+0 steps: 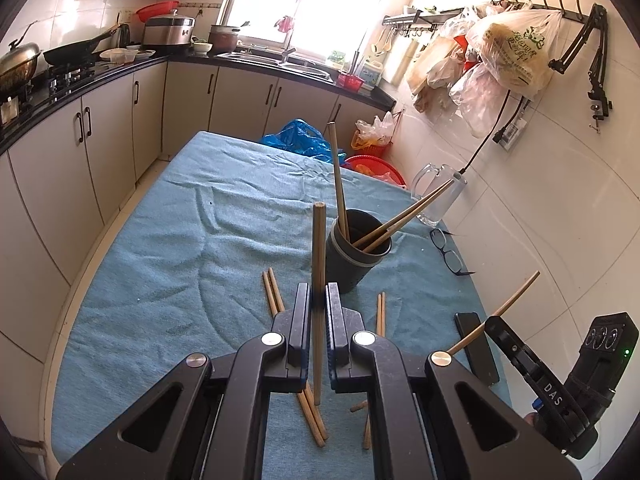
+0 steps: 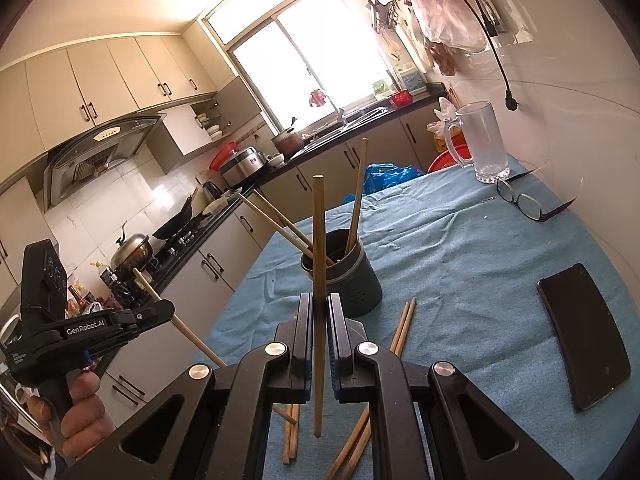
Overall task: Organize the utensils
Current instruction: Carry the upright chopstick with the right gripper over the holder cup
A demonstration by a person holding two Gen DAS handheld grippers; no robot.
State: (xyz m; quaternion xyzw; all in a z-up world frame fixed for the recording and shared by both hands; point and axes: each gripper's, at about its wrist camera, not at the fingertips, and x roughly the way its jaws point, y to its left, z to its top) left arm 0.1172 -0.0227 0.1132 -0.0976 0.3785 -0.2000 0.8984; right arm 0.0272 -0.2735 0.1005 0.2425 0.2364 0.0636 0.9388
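Observation:
A dark grey utensil holder [image 1: 354, 254] stands on the blue cloth and holds three wooden chopsticks [image 1: 339, 192]. It also shows in the right wrist view [image 2: 352, 280]. My left gripper [image 1: 319, 304] is shut on an upright chopstick [image 1: 319, 248], just in front of the holder. My right gripper [image 2: 319, 312] is shut on another upright chopstick [image 2: 318, 240], also near the holder. Each gripper shows in the other's view, the right one [image 1: 496, 324] and the left one [image 2: 160, 308]. Several loose chopsticks [image 1: 274, 292] lie on the cloth [image 2: 404, 324] around the grippers.
A glass mug [image 2: 482, 140] stands at the table's far right, with eyeglasses [image 2: 520, 200] beside it. A black phone [image 2: 584, 340] lies at the right. The blue cloth [image 1: 180, 240] covers the table. Kitchen counters [image 1: 100, 76] run along the left and back.

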